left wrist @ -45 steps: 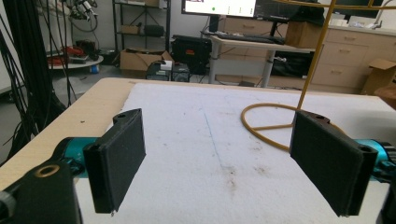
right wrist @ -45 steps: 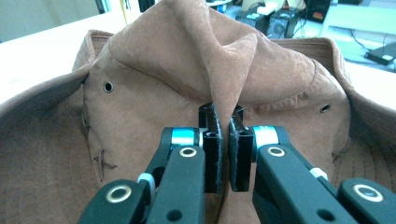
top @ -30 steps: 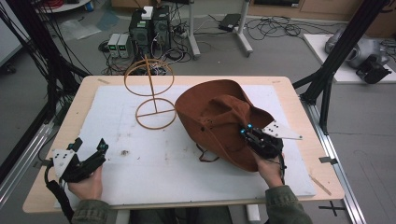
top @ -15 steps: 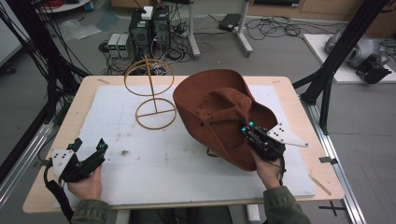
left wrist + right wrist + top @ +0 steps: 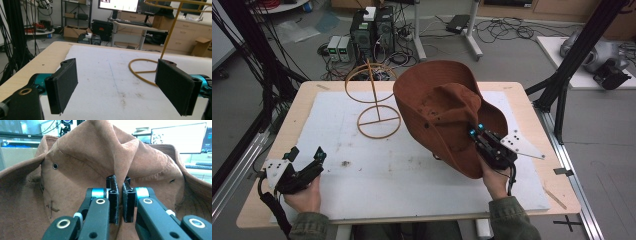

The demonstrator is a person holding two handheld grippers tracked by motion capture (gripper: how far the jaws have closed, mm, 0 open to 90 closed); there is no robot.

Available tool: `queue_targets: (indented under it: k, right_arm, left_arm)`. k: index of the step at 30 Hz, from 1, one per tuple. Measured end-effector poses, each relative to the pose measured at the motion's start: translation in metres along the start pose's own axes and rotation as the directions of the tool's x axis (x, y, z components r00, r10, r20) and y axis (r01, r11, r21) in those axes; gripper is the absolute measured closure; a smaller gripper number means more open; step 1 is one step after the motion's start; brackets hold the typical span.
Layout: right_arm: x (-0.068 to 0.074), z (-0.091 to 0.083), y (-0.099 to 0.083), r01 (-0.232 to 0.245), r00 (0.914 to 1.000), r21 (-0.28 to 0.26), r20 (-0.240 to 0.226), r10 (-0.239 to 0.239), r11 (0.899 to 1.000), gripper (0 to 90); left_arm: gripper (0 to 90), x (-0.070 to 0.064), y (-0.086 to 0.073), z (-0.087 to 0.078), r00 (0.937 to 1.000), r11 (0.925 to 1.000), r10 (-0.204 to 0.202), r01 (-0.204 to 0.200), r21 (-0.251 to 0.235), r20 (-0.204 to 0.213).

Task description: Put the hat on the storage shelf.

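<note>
Left gripper (image 5: 307, 170): near edge of worktop (image 5: 302, 107), jaws spread wide, nothing between them.

Right gripper (image 5: 484, 142): jaws nearly closed, pinching a fold of the brown hat (image 5: 442, 107), which is lifted and tilted above the worktop.

Wire hat stand (image 5: 374, 97): at about 10 o'clock from the right gripper, just beside the hat's brim. Likely destination; the right hand is the nearer.
</note>
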State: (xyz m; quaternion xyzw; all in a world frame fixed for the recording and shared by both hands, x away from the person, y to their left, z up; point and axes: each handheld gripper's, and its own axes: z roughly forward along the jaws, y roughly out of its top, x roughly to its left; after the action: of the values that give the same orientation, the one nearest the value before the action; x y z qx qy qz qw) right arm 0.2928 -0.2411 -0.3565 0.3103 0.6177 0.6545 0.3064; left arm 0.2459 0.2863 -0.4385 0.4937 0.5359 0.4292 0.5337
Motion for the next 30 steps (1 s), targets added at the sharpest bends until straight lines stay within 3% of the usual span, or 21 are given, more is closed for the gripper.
queue_targets:
  k: [5, 8, 19, 30]
  right_arm:
    - [0.007, 0.017, 0.002, -0.006, 0.9999, -0.006, -0.012, 0.006, 1.000, 86.8]
    - [0.011, 0.027, 0.008, 0.013, 0.9998, -0.013, -0.016, -0.013, 1.000, 86.8]
    - [0.024, 0.062, 0.031, 0.004, 0.9992, -0.053, -0.040, -0.006, 0.999, 86.7]
    - [0.027, 0.091, 0.044, -0.028, 0.9982, -0.072, -0.054, 0.024, 0.997, 86.8]
  left_arm:
    - [18.5, -0.002, 0.000, 0.002, 1.0000, 1.0000, -0.005, 0.005, -0.003, 0.009]
    - [18.5, -0.002, 0.000, 0.004, 0.9998, 0.9999, -0.012, 0.012, -0.002, 0.015]
    - [18.3, -0.004, 0.000, 0.003, 0.9998, 0.9999, 0.011, -0.011, -0.003, 0.013]
    - [18.3, -0.005, 0.000, 0.003, 0.9996, 0.9996, 0.026, -0.026, -0.015, 0.011]
